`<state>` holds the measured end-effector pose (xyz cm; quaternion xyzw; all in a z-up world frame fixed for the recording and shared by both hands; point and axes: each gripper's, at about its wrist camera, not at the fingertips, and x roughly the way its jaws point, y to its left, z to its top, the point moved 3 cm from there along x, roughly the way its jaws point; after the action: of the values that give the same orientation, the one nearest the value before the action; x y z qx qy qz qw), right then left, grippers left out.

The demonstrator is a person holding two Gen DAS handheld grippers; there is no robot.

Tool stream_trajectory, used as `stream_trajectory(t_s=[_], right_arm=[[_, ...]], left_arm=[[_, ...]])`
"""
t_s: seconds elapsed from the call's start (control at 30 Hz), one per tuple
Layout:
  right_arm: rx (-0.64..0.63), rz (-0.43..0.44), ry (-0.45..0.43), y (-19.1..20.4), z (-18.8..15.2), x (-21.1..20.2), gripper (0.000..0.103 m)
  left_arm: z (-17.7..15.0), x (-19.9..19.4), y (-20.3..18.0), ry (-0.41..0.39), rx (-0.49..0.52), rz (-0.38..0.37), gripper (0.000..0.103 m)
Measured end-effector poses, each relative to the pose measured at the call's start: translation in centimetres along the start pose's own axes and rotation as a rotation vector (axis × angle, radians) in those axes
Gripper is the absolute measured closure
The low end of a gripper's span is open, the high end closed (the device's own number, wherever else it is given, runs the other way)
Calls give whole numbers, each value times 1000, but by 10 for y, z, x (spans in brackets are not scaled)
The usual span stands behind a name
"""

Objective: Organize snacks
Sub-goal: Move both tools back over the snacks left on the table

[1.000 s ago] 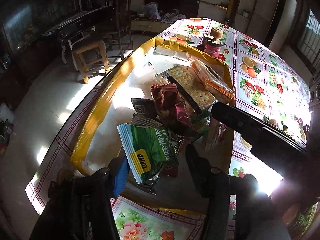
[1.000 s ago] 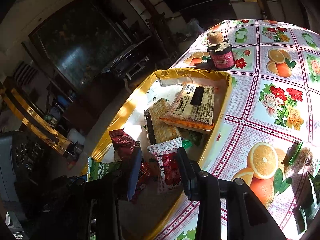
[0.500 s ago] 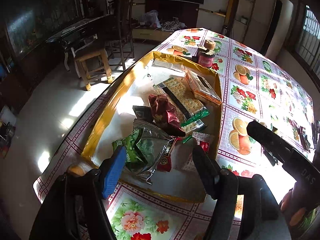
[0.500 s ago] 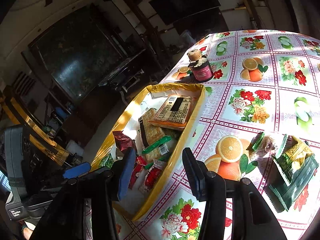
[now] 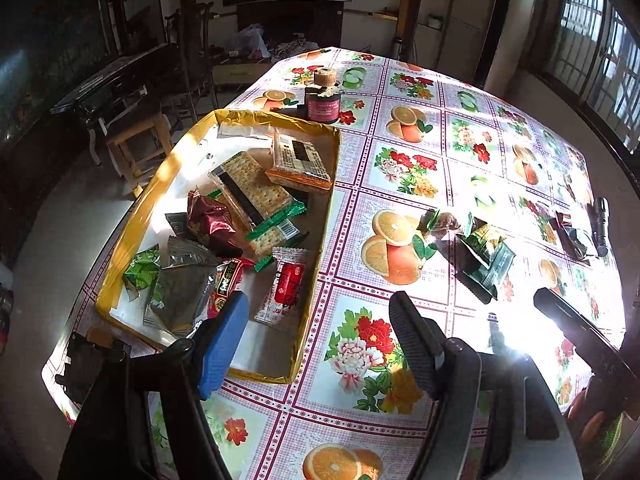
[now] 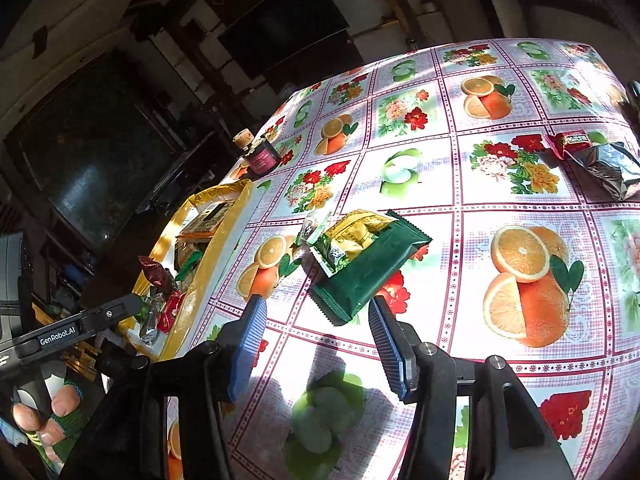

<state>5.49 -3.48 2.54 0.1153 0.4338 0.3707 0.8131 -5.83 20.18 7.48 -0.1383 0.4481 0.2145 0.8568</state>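
Between the right gripper's [image 6: 316, 344] spread, empty jaws, one green packet [image 6: 370, 272]; left gripper [image 5: 320, 344] likewise spread, empty.

Two fisheye views, each looking steeply down along its own tool, close above the tabletop [image 5: 400, 240]; both show the yellow tray [image 5: 320, 216].

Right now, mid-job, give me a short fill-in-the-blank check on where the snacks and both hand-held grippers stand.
1. The flat dark green foil packet lies on the floral tablecloth, ____ the shallow yellow cardboard tray.
2. The right hand-held gripper is open and holds ____.
3. The red-and-white sachet lies ____ the tray.
4. The left hand-held gripper is ____.

Missing: outside; nothing; inside; open
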Motion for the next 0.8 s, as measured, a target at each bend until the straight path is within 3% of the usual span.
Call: stream_trajectory(t_s=[0.5, 0.63, 0.8], right_arm=[[74, -64, -70, -54, -5, -41, 42], [97, -116, -95, -72, -1, -52, 37], [144, -184, -146, -96, 8, -68, 24]], left_arm=[[1, 5, -61, 24, 97, -34, 30], [5, 15, -64, 37, 90, -40, 30], [18, 36, -70, 76, 70, -60, 30]])
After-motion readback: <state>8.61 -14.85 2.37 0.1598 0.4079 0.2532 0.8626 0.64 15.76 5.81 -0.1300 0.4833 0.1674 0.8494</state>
